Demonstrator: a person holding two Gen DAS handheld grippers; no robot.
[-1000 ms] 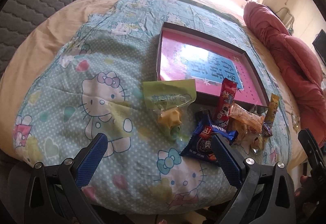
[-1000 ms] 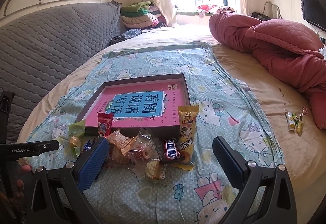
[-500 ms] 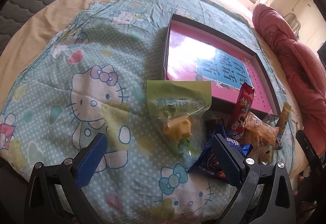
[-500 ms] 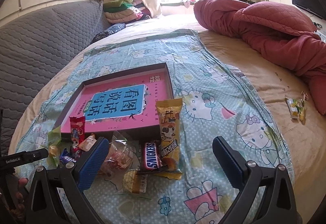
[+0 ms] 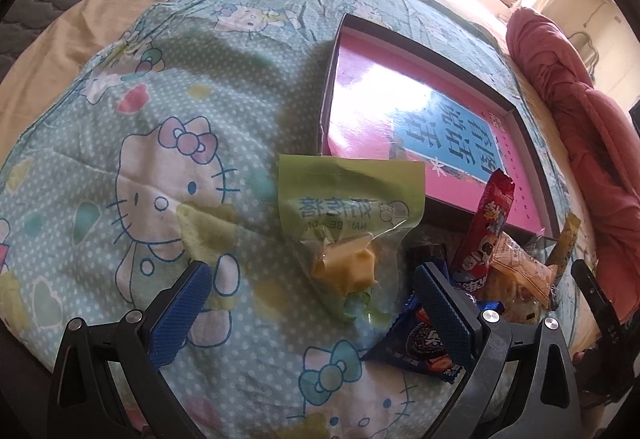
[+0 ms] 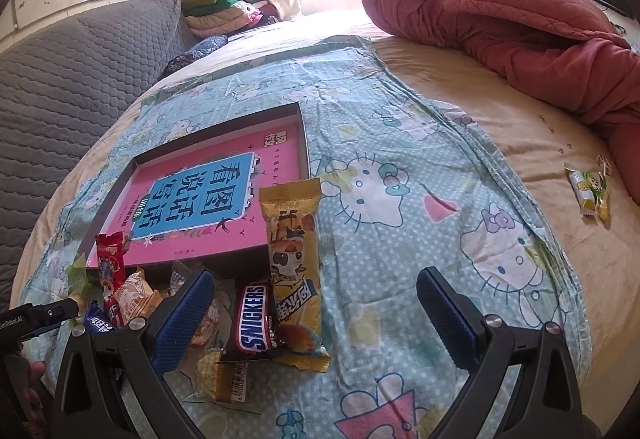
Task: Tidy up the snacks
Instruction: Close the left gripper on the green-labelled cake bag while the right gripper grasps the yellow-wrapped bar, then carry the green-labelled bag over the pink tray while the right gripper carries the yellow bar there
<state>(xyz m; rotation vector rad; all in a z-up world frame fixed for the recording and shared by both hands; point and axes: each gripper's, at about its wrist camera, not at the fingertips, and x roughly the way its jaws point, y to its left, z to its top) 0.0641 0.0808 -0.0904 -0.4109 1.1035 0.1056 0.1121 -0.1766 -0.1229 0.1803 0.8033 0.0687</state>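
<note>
Two tools, both with jaws spread wide and empty. Left tool: hovers over the near edge of the bed, blue pads either side of a green-topped clear packet holding a yellow pastry; its right pad sits in front of a dark blue Oreo pack. Right tool: hovers over the same near edge, its left pad in front of the snack pile, its right pad over bare Hello Kitty sheet.

Snack pile, near edge of the bed, against the front wall of a shallow box:
- Snickers bar, lying just beside the yellow wrapper.
- Long yellow wrapper, its top end leaning on the box's front corner.
- Red stick pack, tilted up against the box wall.
- Orange clear-wrapped pastry, just right of the red pack.
- Small wrapped cake with a barcode, nearest the edge.

Box interior: pink card with a blue panel, no snacks inside.

Separate item: small green-yellow packet well apart, toward the bed's right edge, near a red quilt.
</note>
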